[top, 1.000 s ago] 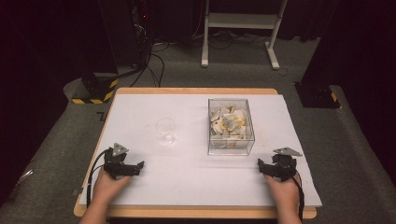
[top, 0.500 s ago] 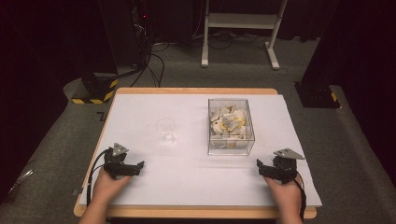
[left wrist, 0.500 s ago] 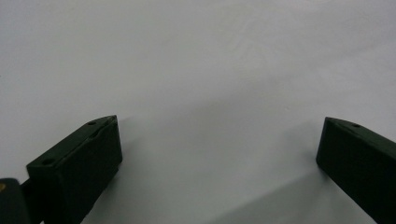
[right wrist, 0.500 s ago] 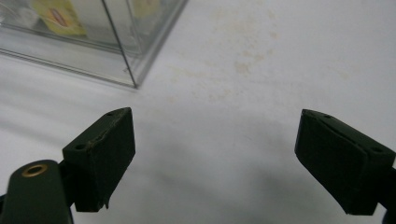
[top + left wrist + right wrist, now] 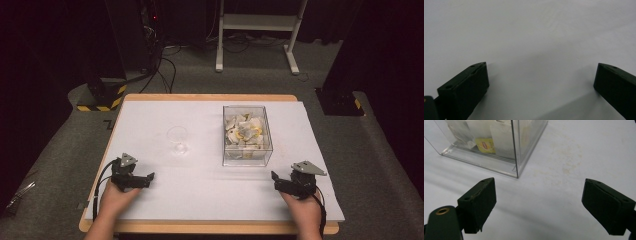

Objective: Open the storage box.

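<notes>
A clear plastic box (image 5: 247, 135) full of white and yellow tea-bag packets stands right of the table's centre. Its near corner (image 5: 515, 165) rises just ahead of my right gripper. A small empty clear glass (image 5: 177, 140) stands left of the box. My left gripper (image 5: 145, 179) rests at the table's front left, open, with nothing but white tabletop between its jaws (image 5: 541, 82). At the front right my right gripper (image 5: 278, 182) is open too, its wide-spread jaws (image 5: 539, 205) empty and pointing toward the box.
The white table (image 5: 200, 200) has a wooden rim and a faint brownish stain (image 5: 566, 157) right of the box. Beyond the far edge, on the grey floor, are a white stand's legs (image 5: 255, 35), cables, and yellow-and-black striped bases (image 5: 102, 97).
</notes>
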`<state>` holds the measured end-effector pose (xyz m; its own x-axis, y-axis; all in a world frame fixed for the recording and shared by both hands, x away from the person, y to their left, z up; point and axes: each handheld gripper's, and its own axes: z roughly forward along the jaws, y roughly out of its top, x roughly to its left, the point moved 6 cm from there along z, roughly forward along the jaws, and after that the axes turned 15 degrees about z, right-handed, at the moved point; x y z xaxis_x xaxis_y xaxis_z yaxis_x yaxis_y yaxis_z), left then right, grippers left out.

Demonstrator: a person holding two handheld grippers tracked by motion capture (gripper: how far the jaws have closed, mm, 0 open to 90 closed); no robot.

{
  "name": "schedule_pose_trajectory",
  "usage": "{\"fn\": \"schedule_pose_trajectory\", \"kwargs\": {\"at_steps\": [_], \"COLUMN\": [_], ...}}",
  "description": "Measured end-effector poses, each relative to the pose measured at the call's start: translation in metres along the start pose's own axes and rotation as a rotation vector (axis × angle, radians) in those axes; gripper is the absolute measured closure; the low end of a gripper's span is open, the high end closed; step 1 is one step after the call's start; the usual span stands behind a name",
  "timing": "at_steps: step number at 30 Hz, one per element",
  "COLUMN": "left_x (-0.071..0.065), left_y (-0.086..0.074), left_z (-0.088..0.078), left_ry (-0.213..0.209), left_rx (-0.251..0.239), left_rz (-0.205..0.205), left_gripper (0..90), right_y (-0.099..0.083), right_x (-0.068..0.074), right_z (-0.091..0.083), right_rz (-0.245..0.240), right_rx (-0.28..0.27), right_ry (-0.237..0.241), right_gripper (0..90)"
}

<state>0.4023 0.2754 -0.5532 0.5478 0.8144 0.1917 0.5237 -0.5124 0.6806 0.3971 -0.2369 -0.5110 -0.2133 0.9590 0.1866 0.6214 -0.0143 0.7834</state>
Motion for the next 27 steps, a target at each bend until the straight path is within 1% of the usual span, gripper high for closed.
{"fn": "schedule_pose_trajectory", "kwargs": {"at_steps": [1,3,4,6,8,11,12,16,20,23,24,25,27], "left_x": [0.0,0.0,0.0,0.0,0.0,0.0,0.0,0.0,0.0,0.0,0.0,0.0,0.0], "left_y": [0.0,0.0,0.0,0.0,0.0,0.0,0.0,0.0,0.0,0.0,0.0,0.0,0.0], "left_z": [0.0,0.0,0.0,0.0,0.0,0.0,0.0,0.0,0.0,0.0,0.0,0.0,0.0], "left_ry": [-0.001,-0.001,0.0,0.001,0.0,0.0,0.0,0.0,0.002,0.002,0.002,0.001,0.001], "left_rx": [0.0,0.0,0.0,0.0,0.001,0.0,0.002,0.001,0.001,0.001,0.001,0.001,0.001], "left_rz": [0.0,0.0,0.0,0.001,0.0,0.001,0.002,0.0,0.001,0.001,0.001,0.0,0.001], "left_gripper": [0.1,0.1,0.1,0.1,0.1,0.1,0.1,0.1,0.2,0.1,0.2,0.1,0.1], "right_y": [0.001,0.002,0.002,0.004,0.004,0.005,0.005,0.007,0.01,0.012,0.012,0.013,0.013], "right_x": [0.002,0.006,0.006,0.011,0.012,0.016,0.018,0.024,0.029,0.035,0.036,0.039,0.04], "right_z": [-0.001,-0.004,-0.004,-0.007,-0.008,-0.01,-0.011,-0.012,-0.013,-0.014,-0.014,-0.013,-0.013], "right_rz": [0.006,0.003,0.003,0.003,0.0,-0.003,0.001,-0.018,-0.008,-0.012,-0.02,-0.021,-0.015], "right_rx": [-0.001,-0.014,-0.014,-0.031,-0.035,-0.045,-0.045,-0.046,-0.051,-0.056,-0.057,-0.051,-0.048], "right_ry": [0.004,0.017,0.017,0.032,0.031,0.044,0.049,0.065,0.08,0.096,0.099,0.107,0.111], "right_gripper": [12.3,12.3,12.3,12.2,12.1,12.0,12.2,12.4,12.7,13.1,13.1,13.0,13.1]}}
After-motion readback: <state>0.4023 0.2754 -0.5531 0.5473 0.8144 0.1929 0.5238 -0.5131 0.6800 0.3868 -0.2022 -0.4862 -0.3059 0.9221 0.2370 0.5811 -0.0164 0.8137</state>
